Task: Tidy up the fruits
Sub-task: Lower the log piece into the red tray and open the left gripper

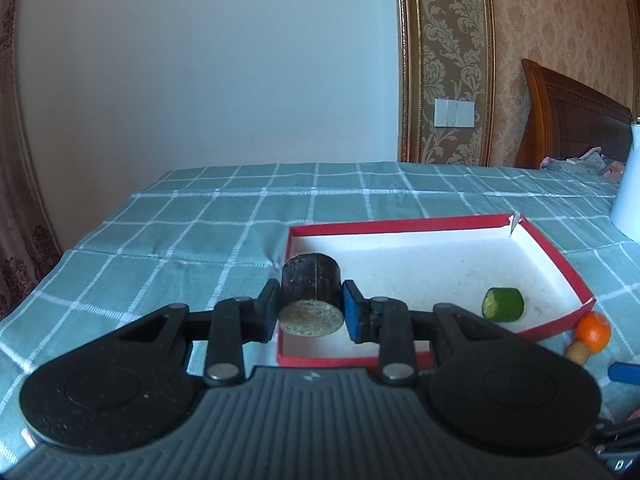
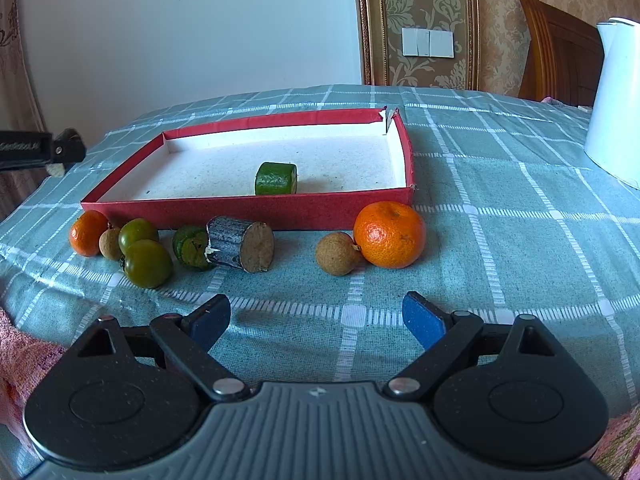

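My left gripper (image 1: 311,307) is shut on a dark sugarcane piece (image 1: 311,294) and holds it above the near left corner of the red tray (image 1: 554,258). A green cucumber piece (image 1: 503,304) lies inside the tray; it also shows in the right wrist view (image 2: 276,178). My right gripper (image 2: 316,322) is open and empty above the cloth, in front of the tray (image 2: 248,210). Along the tray's front lie a large orange (image 2: 389,234), a longan (image 2: 337,253), a second sugarcane piece (image 2: 240,243), a green chunk (image 2: 192,247), two green fruits (image 2: 147,263), another longan (image 2: 110,244) and a small orange (image 2: 87,233).
A green checked cloth (image 2: 500,208) covers the table. A white kettle (image 2: 614,104) stands at the back right. The left gripper's tip (image 2: 66,150) shows at the left edge of the right wrist view. A wooden headboard (image 1: 572,120) stands behind the table.
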Tool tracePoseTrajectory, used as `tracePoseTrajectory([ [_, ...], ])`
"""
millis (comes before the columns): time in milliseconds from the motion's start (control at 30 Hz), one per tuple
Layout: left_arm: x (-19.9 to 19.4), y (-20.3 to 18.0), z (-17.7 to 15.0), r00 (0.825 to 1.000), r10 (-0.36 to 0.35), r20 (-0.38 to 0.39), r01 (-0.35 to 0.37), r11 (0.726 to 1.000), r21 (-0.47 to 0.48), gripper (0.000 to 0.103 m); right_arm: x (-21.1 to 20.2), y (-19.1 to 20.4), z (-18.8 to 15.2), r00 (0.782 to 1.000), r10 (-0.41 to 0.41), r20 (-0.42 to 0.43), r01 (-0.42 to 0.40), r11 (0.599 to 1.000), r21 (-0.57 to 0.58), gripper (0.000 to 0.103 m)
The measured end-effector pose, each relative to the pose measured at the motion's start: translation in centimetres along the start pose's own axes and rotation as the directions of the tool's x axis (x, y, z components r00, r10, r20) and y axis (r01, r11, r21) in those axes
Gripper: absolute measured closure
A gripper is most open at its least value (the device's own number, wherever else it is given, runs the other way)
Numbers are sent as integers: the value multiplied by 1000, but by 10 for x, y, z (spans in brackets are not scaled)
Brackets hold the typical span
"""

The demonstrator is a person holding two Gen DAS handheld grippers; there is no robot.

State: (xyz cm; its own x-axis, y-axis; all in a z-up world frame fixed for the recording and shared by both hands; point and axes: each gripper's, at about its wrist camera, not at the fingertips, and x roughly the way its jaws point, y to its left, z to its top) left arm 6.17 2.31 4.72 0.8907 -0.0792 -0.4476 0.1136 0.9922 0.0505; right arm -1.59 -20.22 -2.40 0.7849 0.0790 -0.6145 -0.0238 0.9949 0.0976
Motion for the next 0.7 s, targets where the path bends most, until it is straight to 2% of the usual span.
tracePoseTrajectory([
  [33,6,-5,3,1000,-5,-2,5,1000,4,71,0,0,0,1000,-1,0,1,1000,-1,10],
  [100,13,-11,6,1000,11,0,-11,1000,4,60,0,1,0,1000,-2,-1,2,1000,-3,10],
  [133,14,-13,6,1000,25,5,-25,1000,6,43,0,1,0,1000,-2,-1,2,1000,-3,10],
  [167,12,-14,4,999,35,15,-35,999,10,32,0,1,0,1000,1,0,-1,1000,-1,10],
  [267,2,-12,-6,999,37,25,-38,999,20,28,0,-1,0,1000,5,3,-5,1000,5,10],
  [367,-10,-4,-20,998,55,34,-55,998,-1,13,0,0,0,1000,2,1,-2,1000,1,9],
  [500,-21,11,-43,997,69,27,-68,996,-51,7,0,0,0,1000,2,2,-2,1000,0,9],
  [600,-21,22,-59,996,87,14,-85,991,-103,7,-2,-1,-1,1000,20,13,-20,1000,-1,9],
  [700,-18,33,-70,997,74,10,-71,985,-156,7,-7,-1,-3,997,56,44,-55,998,-18,9],
])
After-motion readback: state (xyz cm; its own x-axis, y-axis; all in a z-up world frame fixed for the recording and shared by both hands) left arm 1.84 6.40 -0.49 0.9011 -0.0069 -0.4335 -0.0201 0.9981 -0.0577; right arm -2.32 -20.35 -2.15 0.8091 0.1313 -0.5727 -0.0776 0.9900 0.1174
